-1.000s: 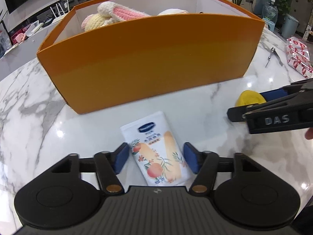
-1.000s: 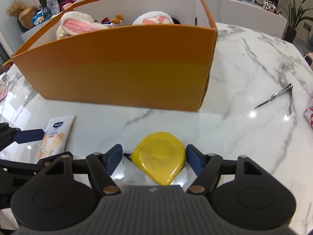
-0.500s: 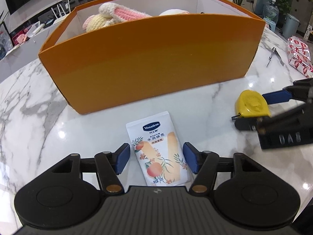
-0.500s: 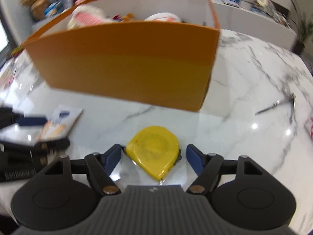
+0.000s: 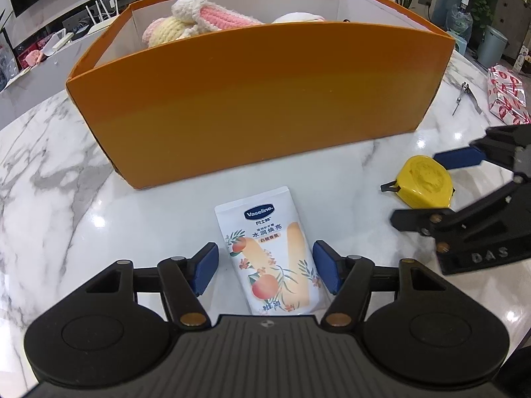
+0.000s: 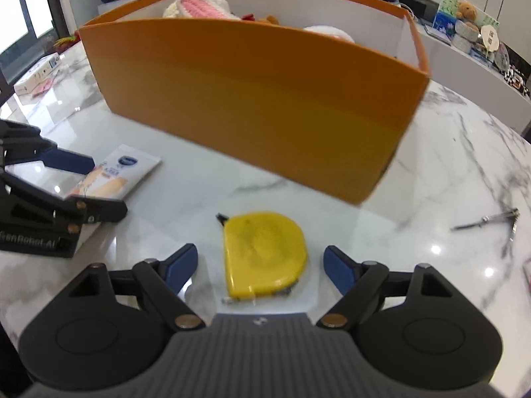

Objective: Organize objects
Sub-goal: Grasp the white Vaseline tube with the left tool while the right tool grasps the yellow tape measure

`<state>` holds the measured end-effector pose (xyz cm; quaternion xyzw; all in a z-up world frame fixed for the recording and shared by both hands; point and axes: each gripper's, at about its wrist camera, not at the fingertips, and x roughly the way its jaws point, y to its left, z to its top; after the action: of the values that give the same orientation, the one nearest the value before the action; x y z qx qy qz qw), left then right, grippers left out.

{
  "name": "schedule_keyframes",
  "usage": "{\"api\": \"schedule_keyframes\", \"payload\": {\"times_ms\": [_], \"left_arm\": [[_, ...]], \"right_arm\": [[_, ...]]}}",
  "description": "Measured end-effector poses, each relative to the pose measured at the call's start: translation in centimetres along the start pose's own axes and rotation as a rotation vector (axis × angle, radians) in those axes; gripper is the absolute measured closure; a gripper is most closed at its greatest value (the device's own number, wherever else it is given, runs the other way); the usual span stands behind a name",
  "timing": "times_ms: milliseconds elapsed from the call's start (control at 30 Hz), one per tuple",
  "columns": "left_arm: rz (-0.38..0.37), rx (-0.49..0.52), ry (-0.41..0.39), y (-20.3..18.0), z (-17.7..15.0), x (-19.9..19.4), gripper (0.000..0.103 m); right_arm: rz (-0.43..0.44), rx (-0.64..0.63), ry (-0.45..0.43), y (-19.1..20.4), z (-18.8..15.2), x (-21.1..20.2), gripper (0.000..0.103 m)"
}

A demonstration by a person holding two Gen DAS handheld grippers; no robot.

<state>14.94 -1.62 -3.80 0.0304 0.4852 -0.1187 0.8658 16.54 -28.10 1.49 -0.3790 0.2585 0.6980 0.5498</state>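
Observation:
A white Vaseline pouch (image 5: 268,252) lies flat on the marble table between the pads of my left gripper (image 5: 265,265). The gripper is open, with a gap on the left and the right pad close to the pouch's edge. A yellow tape measure (image 6: 262,252) lies between the pads of my right gripper (image 6: 260,265), whose jaws are opening with clear gaps on both sides. Behind both stands the orange box (image 5: 265,99) holding a crocheted bunny (image 5: 205,16) and other plush toys. The left wrist view also shows the right gripper (image 5: 428,187) around the tape measure (image 5: 424,182).
A metal nail clipper (image 6: 484,220) lies on the marble to the right of the box (image 6: 249,99). A red-and-white wrapped package (image 5: 506,94) sits at the far right. A small white carton (image 6: 36,76) rests at the table's left side.
The left jaws have spread a little around the pouch. The right gripper has rolled and its jaws have widened away from the tape measure, which stays on the table.

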Motion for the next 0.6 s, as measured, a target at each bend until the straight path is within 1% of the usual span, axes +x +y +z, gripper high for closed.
{"api": "schedule_keyframes", "payload": {"times_ms": [100,167,200,267,333,367,400,433,567,600], "left_arm": [[0.0,-0.003,0.001,-0.08,-0.09,-0.14,0.032],[0.001,-0.009,-0.008,-0.08,-0.27,-0.16,0.032],[-0.041,0.027,-0.011,-0.04,-0.35,-0.18,0.031],[-0.041,0.018,-0.012,0.12,-0.41,-0.08,0.024],[-0.045,0.021,-0.017,0.17,-0.46,-0.05,0.024],[-0.051,0.028,-0.019,0.17,-0.44,-0.04,0.026],[-0.074,0.035,-0.022,0.2,-0.35,-0.12,0.041],[-0.079,0.052,-0.018,0.03,-0.23,-0.21,0.043],[-0.086,0.027,-0.012,0.26,0.01,-0.22,0.046],[-0.205,0.143,-0.012,0.24,0.02,-0.27,0.047]], "right_arm": [[-0.005,0.006,-0.006,0.18,0.07,-0.17,0.026],[-0.009,0.011,-0.01,0.26,-0.04,-0.24,0.026],[-0.01,0.012,-0.013,0.28,-0.08,-0.24,0.026],[-0.01,0.013,-0.021,0.29,-0.2,-0.21,0.026],[-0.012,0.016,-0.03,0.36,-0.33,-0.13,0.026],[-0.015,0.016,-0.035,0.44,-0.37,-0.14,0.028],[-0.017,0.013,-0.046,0.54,-0.4,-0.32,0.041],[-0.019,0.014,-0.05,0.57,-0.33,-0.47,0.048],[-0.018,0.014,-0.04,0.91,-0.4,-0.68,0.049],[-0.01,0.021,-0.039,0.84,-0.39,-0.73,0.049]]}}
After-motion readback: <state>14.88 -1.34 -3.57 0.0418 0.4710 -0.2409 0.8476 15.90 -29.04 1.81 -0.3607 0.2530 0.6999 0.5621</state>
